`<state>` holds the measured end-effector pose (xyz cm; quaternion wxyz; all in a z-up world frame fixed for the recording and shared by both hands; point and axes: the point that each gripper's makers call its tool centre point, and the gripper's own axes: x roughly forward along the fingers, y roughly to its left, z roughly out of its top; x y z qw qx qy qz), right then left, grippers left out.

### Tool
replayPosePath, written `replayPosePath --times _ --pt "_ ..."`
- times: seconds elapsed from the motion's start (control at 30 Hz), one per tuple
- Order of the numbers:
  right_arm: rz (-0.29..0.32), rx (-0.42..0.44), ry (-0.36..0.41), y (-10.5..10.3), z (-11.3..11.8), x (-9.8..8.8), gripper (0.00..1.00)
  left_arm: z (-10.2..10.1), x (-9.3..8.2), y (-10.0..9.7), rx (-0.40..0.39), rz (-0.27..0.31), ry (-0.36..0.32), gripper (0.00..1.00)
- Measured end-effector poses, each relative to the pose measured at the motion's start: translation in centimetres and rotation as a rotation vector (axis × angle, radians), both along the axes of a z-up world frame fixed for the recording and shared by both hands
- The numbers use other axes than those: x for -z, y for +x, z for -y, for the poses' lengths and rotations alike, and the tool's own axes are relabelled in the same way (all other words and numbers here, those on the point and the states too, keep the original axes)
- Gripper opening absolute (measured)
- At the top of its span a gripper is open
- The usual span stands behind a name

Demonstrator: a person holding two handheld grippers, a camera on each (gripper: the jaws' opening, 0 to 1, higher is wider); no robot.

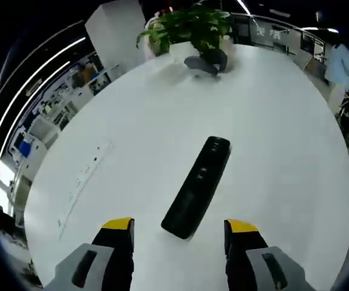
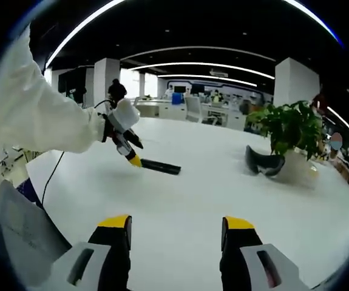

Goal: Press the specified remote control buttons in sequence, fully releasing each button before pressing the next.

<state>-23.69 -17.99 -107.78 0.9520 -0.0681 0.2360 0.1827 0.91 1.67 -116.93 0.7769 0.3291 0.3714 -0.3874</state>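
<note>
A long black remote control [image 1: 197,187] lies flat on the white round table [image 1: 283,139], its near end just ahead of and between the jaws of my left gripper [image 1: 179,225], which stands open with yellow-tipped fingers [image 1: 118,224] either side. In the right gripper view the same remote control [image 2: 160,166] lies far off on the table, with the left gripper [image 2: 132,156] held by a gloved hand over its left end. My right gripper [image 2: 175,223] hovers open above bare table [image 2: 180,200], well short of the remote.
A green potted plant [image 1: 192,27] and a dark curved headset-like object [image 1: 206,63] sit at the table's far side; the same plant [image 2: 291,128] and dark object [image 2: 263,162] lie right in the right gripper view. A white-sleeved arm [image 2: 40,121] reaches in from the left. A faint printed strip [image 1: 83,182] lies left.
</note>
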Motion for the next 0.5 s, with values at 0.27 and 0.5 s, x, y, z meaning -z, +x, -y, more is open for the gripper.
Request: replayPosePath --times 0.27,0.5 --pt "-0.013 0.011 0.005 0.0 0.2 0.3 0.56 0.0 0.8 1.1 0.052 -0.014 0.099 0.50" --pt "-0.017 0.007 0.001 0.0 0.1 0.3 0.56 0.0 1.7 1.1 0.082 -0.075 0.131 0.49"
